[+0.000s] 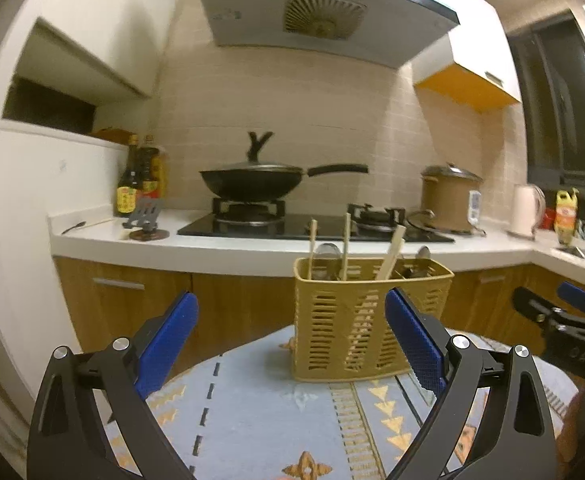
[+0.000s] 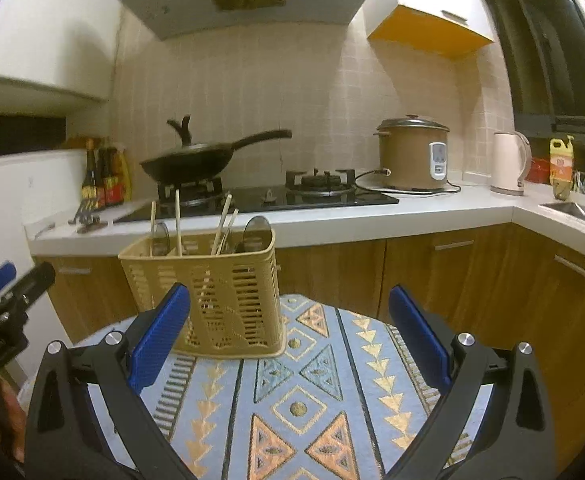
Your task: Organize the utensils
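Note:
A tan slotted utensil basket (image 1: 366, 316) (image 2: 208, 296) stands upright at the far edge of a round table covered by a blue patterned cloth (image 1: 260, 408) (image 2: 312, 380). Wooden chopsticks (image 1: 346, 246) (image 2: 178, 220) and metal spoons (image 1: 326, 256) (image 2: 256, 232) stick up out of it. My left gripper (image 1: 292, 328) is open, nothing between its blue pads, with the basket just beyond its right finger. My right gripper (image 2: 290, 320) is open too and holds nothing; the basket sits ahead by its left finger. Each gripper shows at the edge of the other's view.
Behind the table runs a white kitchen counter (image 1: 228, 246) with a black wok (image 1: 252, 184) on a gas hob, sauce bottles (image 1: 138, 178), a rice cooker (image 2: 412, 156), a kettle (image 2: 508, 164) and a sink (image 2: 580, 210). Wooden cabinets stand below.

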A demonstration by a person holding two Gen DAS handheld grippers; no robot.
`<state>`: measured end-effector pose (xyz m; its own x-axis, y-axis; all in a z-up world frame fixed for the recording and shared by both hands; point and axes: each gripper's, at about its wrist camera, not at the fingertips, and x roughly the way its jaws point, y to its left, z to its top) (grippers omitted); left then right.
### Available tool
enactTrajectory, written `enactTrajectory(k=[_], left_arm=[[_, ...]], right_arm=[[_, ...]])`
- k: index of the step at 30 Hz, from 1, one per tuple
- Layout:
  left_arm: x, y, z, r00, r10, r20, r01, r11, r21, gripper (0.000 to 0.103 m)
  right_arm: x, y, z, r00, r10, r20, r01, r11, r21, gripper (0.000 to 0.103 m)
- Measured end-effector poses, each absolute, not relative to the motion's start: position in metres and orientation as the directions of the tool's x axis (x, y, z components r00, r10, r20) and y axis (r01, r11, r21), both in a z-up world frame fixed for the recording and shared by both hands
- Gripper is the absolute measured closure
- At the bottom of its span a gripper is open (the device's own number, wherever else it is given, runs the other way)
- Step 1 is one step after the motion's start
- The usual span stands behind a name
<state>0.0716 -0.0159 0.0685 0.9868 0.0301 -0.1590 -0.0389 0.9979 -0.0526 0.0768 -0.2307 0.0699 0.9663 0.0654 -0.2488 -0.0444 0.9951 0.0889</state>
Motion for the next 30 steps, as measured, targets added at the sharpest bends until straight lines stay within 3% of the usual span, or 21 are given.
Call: enactTrajectory(k=[12,15,30], left_arm=[[0.087,-0.001,0.041,0.968,0.083,-0.238,-0.104,0.991,-0.079,0.01],[0.087,0.006,0.043,0.97,0.067,-0.235,-0.098,0.988,-0.121,0.009],[0.084,0.003,0.041,0.969,0.08,-0.232,-0.106,0.989,-0.105,0.008]], right_arm=[[0.068,-0.241,0.061,0.971,0.073,-0.228,-0.049,0.993,0.11,0.008],[0.068,-0.239,0.059,0.968,0.074,-0.242,-0.051,0.994,0.099,0.008],[0.071,-0.237,0.055,0.963,0.051,-0.266,-0.03,0.996,0.083,0.008]])
